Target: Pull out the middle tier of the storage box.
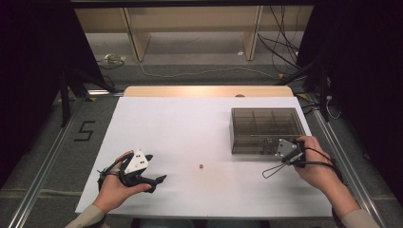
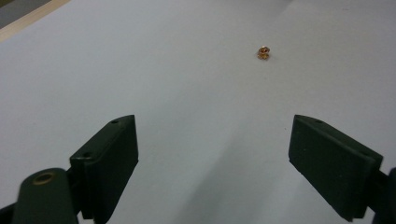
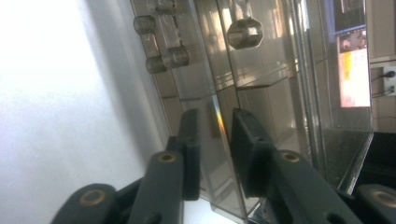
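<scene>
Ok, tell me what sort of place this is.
Probably a lab or recording workspace, not a home: a table covered in plain white sheet, loose cables trailing over the floor behind it, bare wooden shelving at the back, and a floor marking "5" beside the table.

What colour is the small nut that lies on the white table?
The nut is brass or golden orange; the left gripper view shows it best.

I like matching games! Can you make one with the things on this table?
Things:
1. small brass nut
2. smoky clear plastic compartment box
3. left gripper
4. right gripper

States:
A. jaws wide apart over bare white table
B. lies alone mid-table
C. jaws close either side of a clear wall
D. stands at the table's far right

Pairs: 1-B, 2-D, 3-A, 4-C
</scene>
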The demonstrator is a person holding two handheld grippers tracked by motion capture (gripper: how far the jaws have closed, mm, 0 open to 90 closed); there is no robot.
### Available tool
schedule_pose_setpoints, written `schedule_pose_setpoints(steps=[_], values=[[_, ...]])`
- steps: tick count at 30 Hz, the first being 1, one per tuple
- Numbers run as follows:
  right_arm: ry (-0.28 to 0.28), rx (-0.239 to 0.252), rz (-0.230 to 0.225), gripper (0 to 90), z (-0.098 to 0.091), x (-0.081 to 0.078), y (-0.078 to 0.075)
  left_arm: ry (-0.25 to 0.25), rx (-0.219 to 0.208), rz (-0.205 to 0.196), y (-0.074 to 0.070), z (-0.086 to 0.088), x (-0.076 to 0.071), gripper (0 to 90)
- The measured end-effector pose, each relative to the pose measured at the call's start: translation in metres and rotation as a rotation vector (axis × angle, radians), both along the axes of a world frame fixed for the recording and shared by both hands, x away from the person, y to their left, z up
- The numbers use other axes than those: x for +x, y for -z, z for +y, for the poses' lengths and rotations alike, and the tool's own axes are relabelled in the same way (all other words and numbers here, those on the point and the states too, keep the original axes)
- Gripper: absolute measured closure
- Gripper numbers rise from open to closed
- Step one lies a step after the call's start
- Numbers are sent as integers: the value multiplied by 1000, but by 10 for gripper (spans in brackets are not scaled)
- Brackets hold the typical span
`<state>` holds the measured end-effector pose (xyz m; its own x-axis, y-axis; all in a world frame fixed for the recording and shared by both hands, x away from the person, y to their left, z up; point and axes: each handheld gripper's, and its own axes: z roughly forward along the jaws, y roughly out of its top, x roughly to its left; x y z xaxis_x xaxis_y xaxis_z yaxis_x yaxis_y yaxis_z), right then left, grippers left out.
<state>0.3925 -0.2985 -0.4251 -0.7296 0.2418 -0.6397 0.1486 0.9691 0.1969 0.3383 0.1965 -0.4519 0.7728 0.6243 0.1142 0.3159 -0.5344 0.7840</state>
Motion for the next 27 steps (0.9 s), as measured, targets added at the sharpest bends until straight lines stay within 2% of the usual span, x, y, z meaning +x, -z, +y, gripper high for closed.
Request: schedule_pose_setpoints(steps=[6,8,9,10,11,12,15,16,20,21,27], values=[[-34,-18,45,796,-1,7,-5,1,-1,0,0,0,0,159],[-48,-17,84,810,-3,11,-9,2,-1,0,0,0,0,160],[-48,-17,84,810,-3,11,-9,2,-1,0,0,0,0,160],[-64,-13,113,817,-4,14,-11,2,-1,0,0,0,0,160],[-64,-13,113,817,-4,14,-11,2,-1,0,0,0,0,160],[-74,-15,143,825,-6,17,-14,2,-1,-1,0,0,0,160],[-81,-18,156,831,-6,19,-16,2,-3,-2,0,0,0,160],[-95,-28,182,837,-6,22,-18,1,-3,-2,0,0,0,161],[-113,-34,213,843,-6,27,-20,-1,-5,-2,0,0,0,161],[-116,-39,237,848,-6,29,-22,-1,-5,-5,0,0,1,161],[-135,-45,275,861,-7,32,-25,-2,-10,-6,-1,1,0,162]])
